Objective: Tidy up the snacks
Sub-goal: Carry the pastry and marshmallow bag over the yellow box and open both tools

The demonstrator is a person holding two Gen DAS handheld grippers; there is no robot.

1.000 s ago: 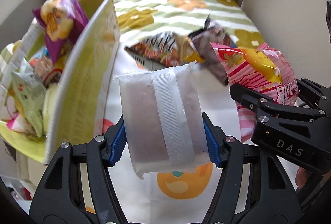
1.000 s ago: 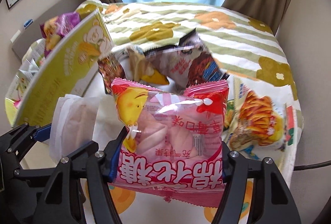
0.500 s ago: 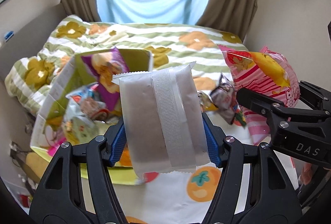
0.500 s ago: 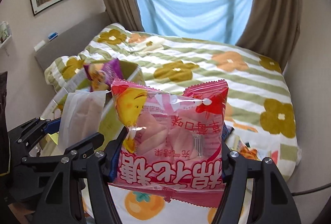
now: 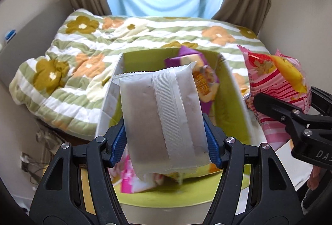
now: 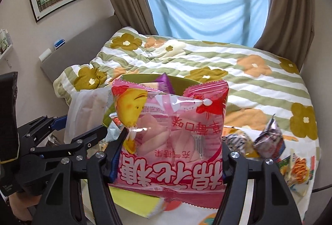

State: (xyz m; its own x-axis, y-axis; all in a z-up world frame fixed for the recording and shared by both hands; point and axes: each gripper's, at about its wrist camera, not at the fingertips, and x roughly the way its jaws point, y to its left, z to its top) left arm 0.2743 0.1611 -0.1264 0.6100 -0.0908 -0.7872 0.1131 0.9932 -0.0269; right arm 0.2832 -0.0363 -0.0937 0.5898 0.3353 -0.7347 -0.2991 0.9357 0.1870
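Note:
My left gripper [image 5: 165, 144] is shut on a frosted white snack packet [image 5: 161, 119] and holds it over the open yellow-green cardboard box [image 5: 232, 100], which holds a purple bag [image 5: 199, 71] and other snacks. My right gripper [image 6: 168, 154] is shut on a pink marshmallow bag [image 6: 172, 133], held up just right of the box. The pink bag [image 5: 276, 83] and the right gripper also show at the right of the left wrist view. The left gripper with its white packet [image 6: 87, 113] shows at the left of the right wrist view.
A few loose snack bags [image 6: 267, 140] lie on the white fruit-print cloth [image 6: 209, 218] at the right. A bed with a flowered green-striped quilt [image 5: 83, 71] lies behind. Window, blue cloth and curtains stand at the back. A wall is close on the right.
Both grippers have risen and swung left with their packets. The box has gone from my left side to directly beneath the white packet. The loose bags now lie further right.

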